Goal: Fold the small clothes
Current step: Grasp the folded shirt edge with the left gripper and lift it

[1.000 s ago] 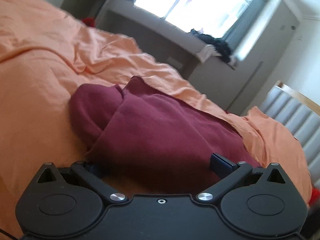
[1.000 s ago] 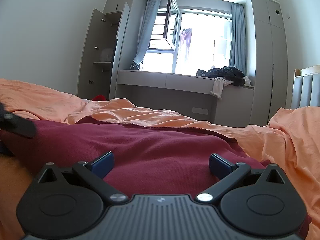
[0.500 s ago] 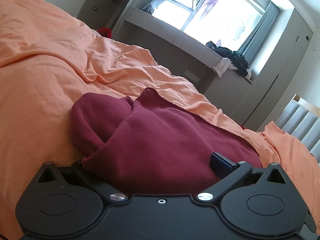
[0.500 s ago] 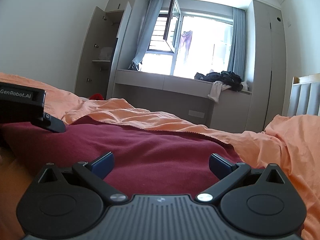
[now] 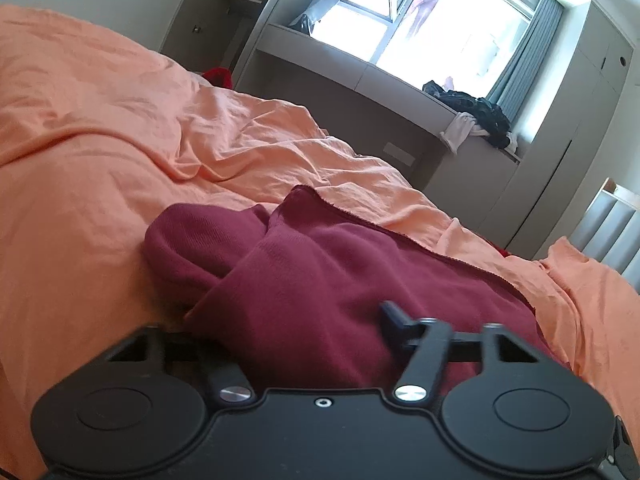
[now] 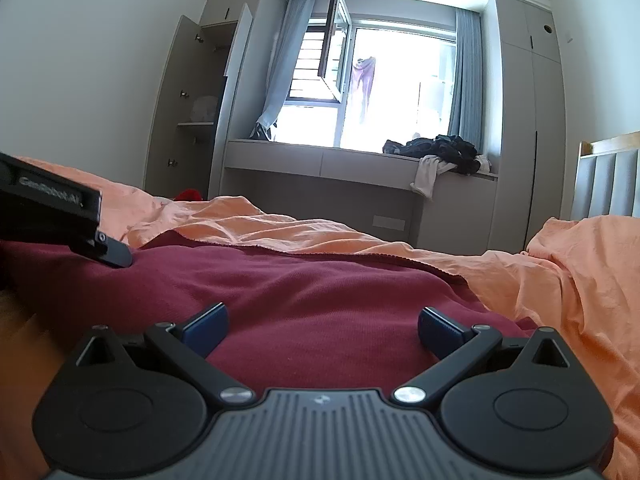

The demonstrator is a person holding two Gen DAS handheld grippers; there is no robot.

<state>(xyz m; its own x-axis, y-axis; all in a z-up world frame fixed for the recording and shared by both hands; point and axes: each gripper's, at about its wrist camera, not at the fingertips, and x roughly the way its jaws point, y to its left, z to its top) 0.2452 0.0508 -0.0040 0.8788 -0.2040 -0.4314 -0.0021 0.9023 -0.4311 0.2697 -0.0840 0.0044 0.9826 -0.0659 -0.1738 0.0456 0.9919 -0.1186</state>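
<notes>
A dark red knit garment lies on the orange bedsheet; it also shows in the right wrist view. My left gripper has its jaws closing around the near left corner of the garment; cloth hides the left finger, and the right blue pad shows above the fabric. My right gripper is open, its blue pads resting low over the garment's near edge. The left gripper's body shows at the left of the right wrist view.
A window bench with a pile of dark clothes stands beyond the bed. An open wardrobe is at the left, and a slatted headboard at the right. A red item lies past the bed's far edge.
My left gripper's right finger has swung inward, narrowing the jaws on the garment corner, and the gripper has tilted. The right gripper stays open and still.
</notes>
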